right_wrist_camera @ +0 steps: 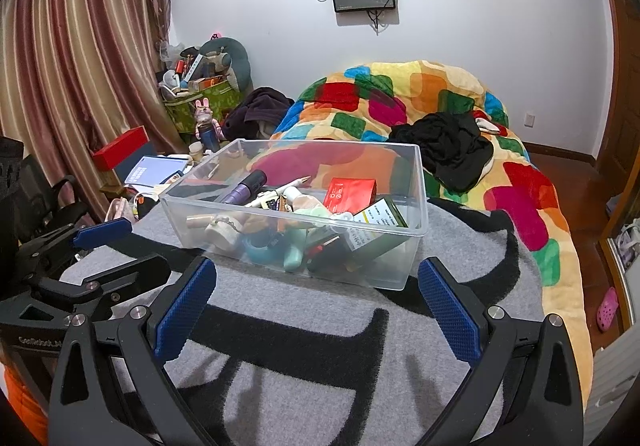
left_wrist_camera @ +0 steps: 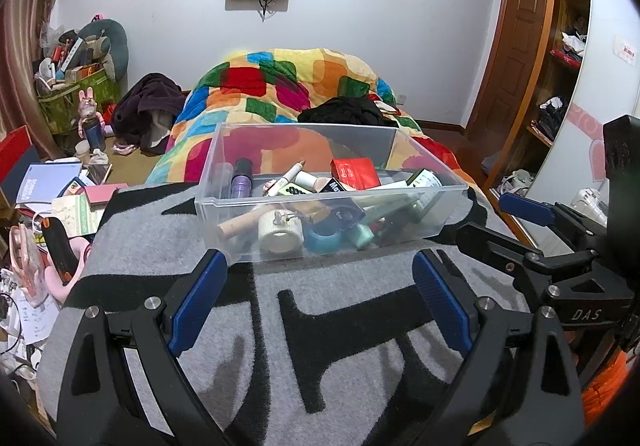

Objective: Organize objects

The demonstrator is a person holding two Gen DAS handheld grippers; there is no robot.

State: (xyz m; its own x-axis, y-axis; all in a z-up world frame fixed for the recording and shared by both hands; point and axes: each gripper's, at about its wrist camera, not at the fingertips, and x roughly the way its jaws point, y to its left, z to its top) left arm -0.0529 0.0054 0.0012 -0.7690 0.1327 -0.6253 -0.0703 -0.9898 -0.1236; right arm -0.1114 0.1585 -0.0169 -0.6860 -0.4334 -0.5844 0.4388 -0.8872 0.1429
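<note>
A clear plastic bin (left_wrist_camera: pixel 452 188) (right_wrist_camera: pixel 420 182) stands on a grey and black blanket (left_wrist_camera: pixel 352 326) (right_wrist_camera: pixel 304 334) on the bed. It holds several small items: a red box (left_wrist_camera: pixel 356 174) (right_wrist_camera: pixel 351 195), a purple tube (left_wrist_camera: pixel 242 182) (right_wrist_camera: pixel 244 188), a cream ribbed jar (left_wrist_camera: pixel 280 232), a blue tape roll (left_wrist_camera: pixel 322 238), a dark green box (right_wrist_camera: pixel 376 230). My left gripper (left_wrist_camera: pixel 320 264) is open just short of the bin's near wall, nothing between its blue pads. My right gripper (right_wrist_camera: pixel 316 270) is open too, just short of the bin. Each view shows the other gripper at its side.
A colourful patchwork quilt (left_wrist_camera: pixel 288 86) (right_wrist_camera: pixel 404 94) with black clothing (right_wrist_camera: pixel 448 150) lies beyond the bin. Books, papers and a red box (right_wrist_camera: pixel 120 148) crowd the left side. A full green basket (left_wrist_camera: pixel 76 94) stands by the curtain. Shelves and a door are at right.
</note>
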